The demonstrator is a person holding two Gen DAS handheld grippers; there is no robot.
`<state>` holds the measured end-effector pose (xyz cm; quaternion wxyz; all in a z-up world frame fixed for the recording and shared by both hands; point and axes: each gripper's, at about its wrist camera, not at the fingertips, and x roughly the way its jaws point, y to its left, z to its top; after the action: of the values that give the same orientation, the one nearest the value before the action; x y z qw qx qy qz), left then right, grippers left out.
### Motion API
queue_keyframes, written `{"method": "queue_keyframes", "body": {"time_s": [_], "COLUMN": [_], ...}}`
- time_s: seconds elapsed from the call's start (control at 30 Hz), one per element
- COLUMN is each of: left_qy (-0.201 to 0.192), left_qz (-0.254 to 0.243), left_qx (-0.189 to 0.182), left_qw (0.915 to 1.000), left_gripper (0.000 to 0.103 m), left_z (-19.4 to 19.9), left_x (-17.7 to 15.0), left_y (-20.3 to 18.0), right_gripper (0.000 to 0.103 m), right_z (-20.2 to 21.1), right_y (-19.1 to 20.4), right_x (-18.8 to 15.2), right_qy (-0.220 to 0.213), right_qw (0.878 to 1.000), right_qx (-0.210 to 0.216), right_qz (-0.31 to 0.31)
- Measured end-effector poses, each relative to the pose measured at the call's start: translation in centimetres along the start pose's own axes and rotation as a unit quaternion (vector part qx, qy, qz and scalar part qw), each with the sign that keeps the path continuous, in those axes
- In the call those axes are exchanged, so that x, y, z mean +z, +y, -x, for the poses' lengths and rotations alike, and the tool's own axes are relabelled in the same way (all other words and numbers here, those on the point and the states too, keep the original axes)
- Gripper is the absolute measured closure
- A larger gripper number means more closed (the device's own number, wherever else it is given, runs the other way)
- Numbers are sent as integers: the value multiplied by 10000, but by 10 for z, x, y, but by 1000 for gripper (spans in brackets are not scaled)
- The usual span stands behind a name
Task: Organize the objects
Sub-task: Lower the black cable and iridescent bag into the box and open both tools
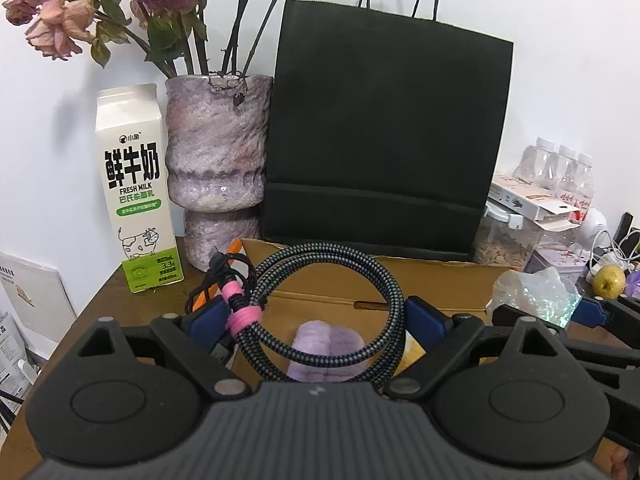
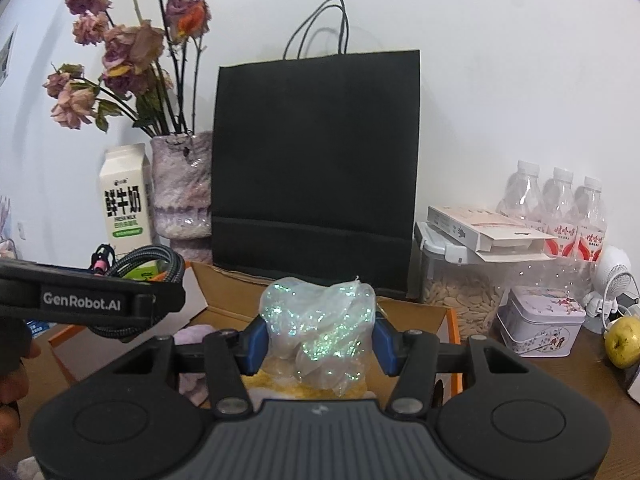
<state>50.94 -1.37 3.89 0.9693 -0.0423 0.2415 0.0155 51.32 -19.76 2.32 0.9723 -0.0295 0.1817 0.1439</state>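
Here, left claw (image 1: 316, 320) grips coiled cable (image 1: 320, 312); right claw (image 2: 320, 340) clamps shiny plastic bag (image 2: 320, 328) above open cardboard box (image 2: 224, 300).

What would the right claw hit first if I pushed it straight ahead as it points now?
Probably the black paper bag, standing just beyond the cardboard box. The right claw already holds the iridescent plastic bundle; depth is unclear.

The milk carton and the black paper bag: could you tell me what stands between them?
The mottled purple vase of dried roses stands between the milk carton and the black paper bag, close beside both; both wrist views show it.
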Motion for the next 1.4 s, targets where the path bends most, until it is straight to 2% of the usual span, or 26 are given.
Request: {"method": "queue_keyframes", "body": {"time_s": [0.77, 0.83, 0.87, 0.93, 1.0, 1.4], "left_qy": [200, 203, 214, 201, 262, 298], "left_qz": [-45, -14, 8, 30, 73, 115], "left_qx": [177, 152, 166, 256, 240, 273], "left_qw": [9996, 9997, 9996, 9995, 9993, 9991], "left_gripper": [8, 6, 2, 0, 0, 0], "left_z": [-39, -40, -41, -41, -43, -42], "left_x": [3, 3, 2, 2, 2, 2], "left_y": [5, 5, 6, 7, 9, 9], "right_gripper": [49, 42, 37, 11, 0, 0], "right_z": [-35, -36, -37, -37, -37, -38], "right_y": [-6, -7, -7, -6, -5, -2], "right_x": [-3, -3, -4, -6, -6, -7], "right_qy": [319, 369, 412, 459, 477, 535], "right_qw": [9994, 9993, 9991, 9989, 9988, 9985], "right_qx": [-93, -66, -41, -45, -50, -67], "right_qz": [-1, -17, -25, -33, -18, 31]}}
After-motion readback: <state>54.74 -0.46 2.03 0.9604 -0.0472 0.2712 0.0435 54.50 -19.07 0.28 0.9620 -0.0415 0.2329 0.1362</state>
